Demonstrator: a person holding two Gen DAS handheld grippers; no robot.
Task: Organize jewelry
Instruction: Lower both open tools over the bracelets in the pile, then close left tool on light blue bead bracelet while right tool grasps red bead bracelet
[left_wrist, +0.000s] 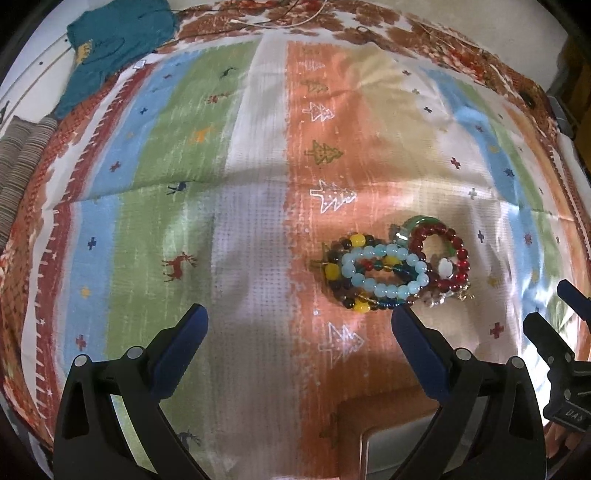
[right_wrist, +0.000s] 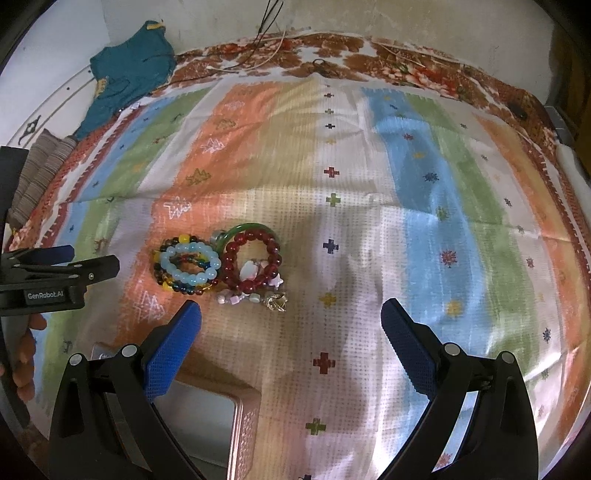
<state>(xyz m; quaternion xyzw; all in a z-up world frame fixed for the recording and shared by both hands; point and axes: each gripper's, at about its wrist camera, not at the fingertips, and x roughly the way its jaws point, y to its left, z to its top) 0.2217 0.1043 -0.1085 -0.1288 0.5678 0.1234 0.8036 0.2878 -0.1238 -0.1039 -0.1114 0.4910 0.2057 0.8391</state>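
Note:
A pile of jewelry lies on a striped cloth (left_wrist: 258, 184). It holds a pale blue bead bracelet (left_wrist: 384, 272) (right_wrist: 192, 264), a multicolour bead bracelet (left_wrist: 345, 275) (right_wrist: 166, 258), a dark red bead bracelet (left_wrist: 448, 254) (right_wrist: 253, 258), a green bangle (left_wrist: 424, 222) (right_wrist: 236, 230) and a small gold piece (right_wrist: 277, 301). My left gripper (left_wrist: 301, 321) is open and empty, just before the pile. My right gripper (right_wrist: 291, 315) is open and empty, right of the pile. A pink-rimmed box (right_wrist: 221, 417) (left_wrist: 388, 443) sits near me, under the grippers.
A teal garment (left_wrist: 118, 40) (right_wrist: 125, 74) lies at the far left. A striped folded fabric (left_wrist: 22, 162) (right_wrist: 40, 173) lies at the left edge. Thin cords (right_wrist: 258, 55) lie at the far edge of the cloth. The other gripper shows at each view's side.

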